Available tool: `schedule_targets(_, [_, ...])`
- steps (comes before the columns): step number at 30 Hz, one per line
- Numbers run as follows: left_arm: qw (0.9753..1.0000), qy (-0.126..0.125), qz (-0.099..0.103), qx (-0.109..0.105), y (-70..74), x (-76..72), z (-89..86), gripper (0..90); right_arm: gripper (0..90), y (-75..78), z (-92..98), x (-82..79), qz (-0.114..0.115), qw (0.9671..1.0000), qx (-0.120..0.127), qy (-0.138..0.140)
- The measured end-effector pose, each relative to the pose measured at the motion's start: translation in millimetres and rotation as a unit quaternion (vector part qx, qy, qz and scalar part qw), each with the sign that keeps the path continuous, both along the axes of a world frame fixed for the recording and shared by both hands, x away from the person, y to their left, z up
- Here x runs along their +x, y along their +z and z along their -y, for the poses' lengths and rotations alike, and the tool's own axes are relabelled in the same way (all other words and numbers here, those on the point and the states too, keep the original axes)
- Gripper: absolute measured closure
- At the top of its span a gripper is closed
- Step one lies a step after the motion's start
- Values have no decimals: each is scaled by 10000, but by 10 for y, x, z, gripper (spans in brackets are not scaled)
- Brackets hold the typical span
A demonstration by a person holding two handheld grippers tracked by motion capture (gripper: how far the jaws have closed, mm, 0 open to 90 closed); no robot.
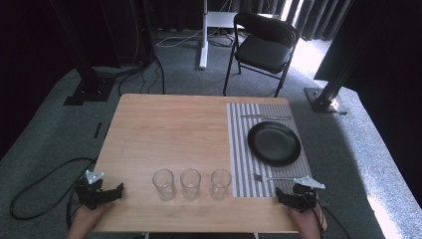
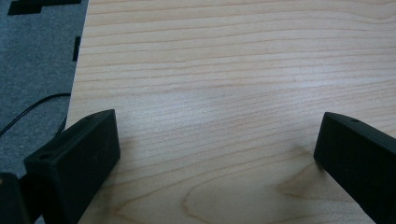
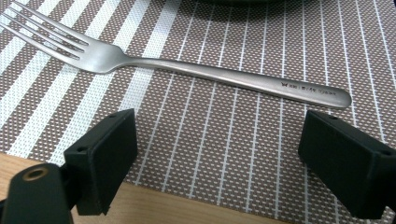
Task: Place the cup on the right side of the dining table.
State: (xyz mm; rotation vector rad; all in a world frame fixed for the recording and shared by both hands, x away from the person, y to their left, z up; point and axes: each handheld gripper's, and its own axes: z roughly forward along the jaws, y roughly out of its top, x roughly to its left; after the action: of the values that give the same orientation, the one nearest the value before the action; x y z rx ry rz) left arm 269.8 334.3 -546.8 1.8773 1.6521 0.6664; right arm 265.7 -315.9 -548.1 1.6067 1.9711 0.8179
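Where placemat [image 3: 224,140] lies: fork [image 3: 196,70], untouched.

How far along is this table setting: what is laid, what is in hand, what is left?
Laid: black plate, fork and a utensil on the striped mat. Three glasses stand in a row beside it. Left gripper and right gripper are open and empty. Remaining steps unclear.
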Motion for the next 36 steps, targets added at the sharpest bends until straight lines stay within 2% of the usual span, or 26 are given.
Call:
schedule_targets(13, [10000,-17,-2,-3,0,-1,-3,6,111,7,0,9,-40,10000,-12,19])
schedule_targets(17, [10000,-15,-2,-2,0,-1,-2,5,113,27,-1,28,-146,9999,-42,50])
schedule_targets(25, [10000,-16,-2,0,0,-1,-2,5,115,40,4,29,-192,9997,-65,100])
schedule_targets(31, [10000,-16,-3,0,0,-1,-2,5,116,44,-18,1,-191,9996,-67,218])
schedule_targets(36, [10000,-15,-2,-1,0,-1,-2,5,116,100,-54,-32,-83,9994,62,315])
